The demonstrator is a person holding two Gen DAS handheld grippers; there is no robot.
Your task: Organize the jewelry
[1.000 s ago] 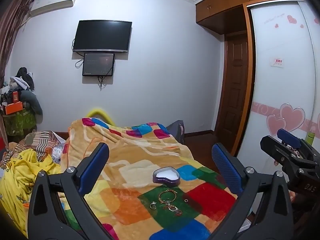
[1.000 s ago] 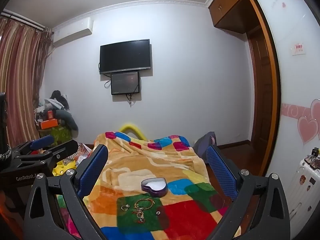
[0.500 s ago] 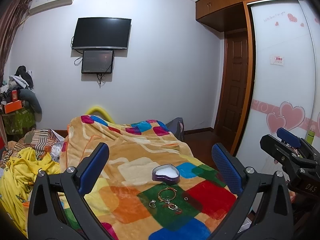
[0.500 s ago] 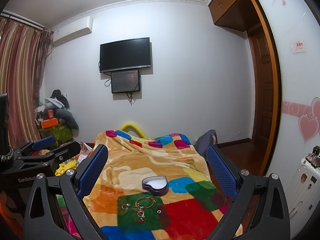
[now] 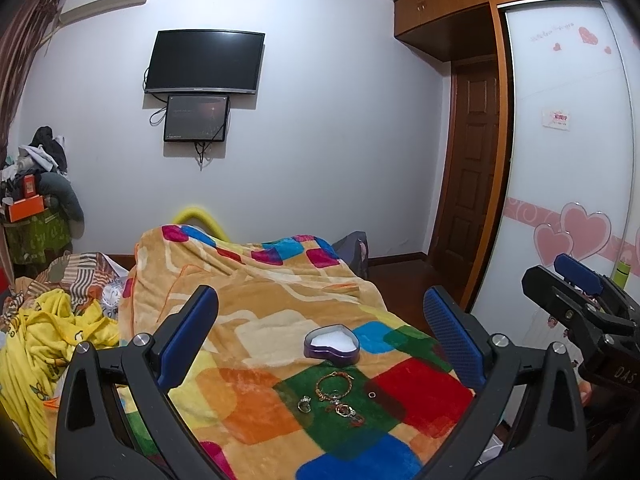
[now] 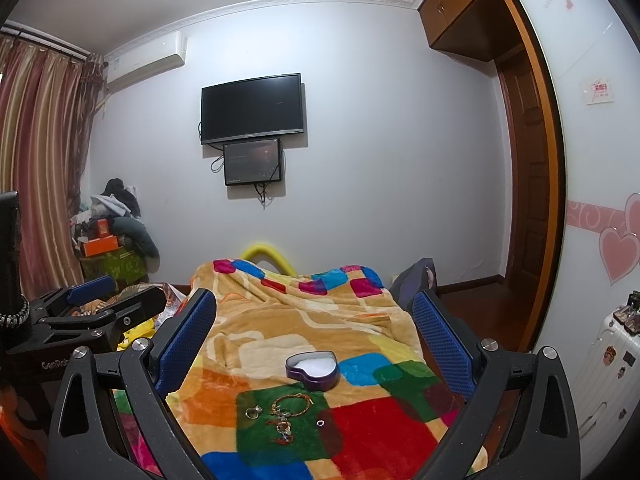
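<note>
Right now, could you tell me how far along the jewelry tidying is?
Nothing looks done: the heart-shaped box holds only its white lining. Both the left gripper and right gripper are open and hold nothing. The bracelet, rings and charms lie on the blanket.

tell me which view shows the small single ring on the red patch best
Right wrist view: the small ring sits clear and bright on the red patch of the blanket. Left wrist view shows it too, but darker and harder to pick out against the patch edge.
</note>
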